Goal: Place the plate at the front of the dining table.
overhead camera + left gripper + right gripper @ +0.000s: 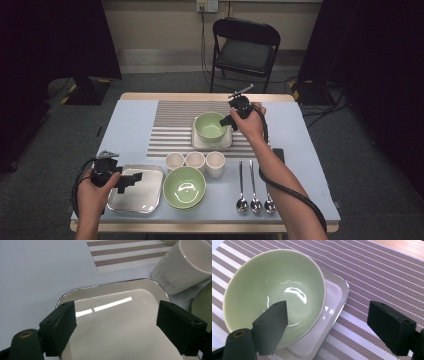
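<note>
A green bowl (210, 125) sits on a white square plate (199, 143) on the striped placemat (172, 125). My right gripper (230, 121) hovers open at the bowl's right rim; in the right gripper view its jaws straddle the bowl (274, 292) rim, one jaw over the inside, the other out over the placemat (372, 272). My left gripper (129, 180) is open over a second white square plate (135, 197) at the front left, and that plate (120, 322) lies between its jaws. Another green bowl (184, 186) stands beside it.
Three white cups (195, 161) stand in a row behind the front bowl; one cup (185, 265) shows close to the left gripper. Three spoons (254, 192) lie at the front right. A black chair (245, 47) stands beyond the table's far edge.
</note>
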### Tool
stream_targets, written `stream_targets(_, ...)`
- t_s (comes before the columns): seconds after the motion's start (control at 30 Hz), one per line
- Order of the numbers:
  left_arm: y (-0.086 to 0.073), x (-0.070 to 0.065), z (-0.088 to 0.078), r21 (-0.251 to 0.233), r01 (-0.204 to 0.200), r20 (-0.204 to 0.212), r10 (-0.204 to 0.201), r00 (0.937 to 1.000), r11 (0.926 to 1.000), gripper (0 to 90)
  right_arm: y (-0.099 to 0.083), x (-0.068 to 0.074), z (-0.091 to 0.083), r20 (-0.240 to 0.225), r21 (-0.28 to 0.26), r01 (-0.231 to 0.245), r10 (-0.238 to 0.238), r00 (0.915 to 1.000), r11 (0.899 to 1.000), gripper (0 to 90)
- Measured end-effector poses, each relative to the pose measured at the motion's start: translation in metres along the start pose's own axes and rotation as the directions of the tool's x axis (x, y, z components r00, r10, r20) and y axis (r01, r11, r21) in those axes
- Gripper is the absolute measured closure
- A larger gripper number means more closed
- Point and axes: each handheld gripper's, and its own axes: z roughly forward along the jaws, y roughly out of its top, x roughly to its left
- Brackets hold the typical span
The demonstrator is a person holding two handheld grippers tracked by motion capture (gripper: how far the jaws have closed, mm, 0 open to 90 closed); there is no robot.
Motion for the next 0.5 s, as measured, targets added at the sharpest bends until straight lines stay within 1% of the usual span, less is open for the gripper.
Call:
stream_targets(0.23,0.001,-0.002,0.001,0.005,-0.009,0.003,0.009,1.0000,0.9999,15.8,-0.006,-0.003,-0.007,-0.010,0.004,-0.004,0.004,0.9999,1.000,16.2)
stream_targets(0.33,0.000,-0.004,0.002,0.007,-0.004,0.005,0.004,1.0000,1.0000,15.8,-0.009,-0.004,-0.009,-0.021,0.001,-0.008,0.008,0.9997,1.000,16.2)
stream_targets(0.37,0.000,-0.004,0.003,0.010,-0.013,0.006,0.013,0.9999,0.9999,15.8,-0.011,-0.005,-0.009,-0.021,-0.001,-0.010,0.010,0.9997,1.000,16.2)
stream_targets(0.5,-0.001,-0.005,0.004,0.014,-0.015,0.006,0.014,0.9999,0.9998,15.8,-0.014,-0.007,-0.012,-0.030,-0.005,-0.013,0.013,0.9995,1.000,16.2)
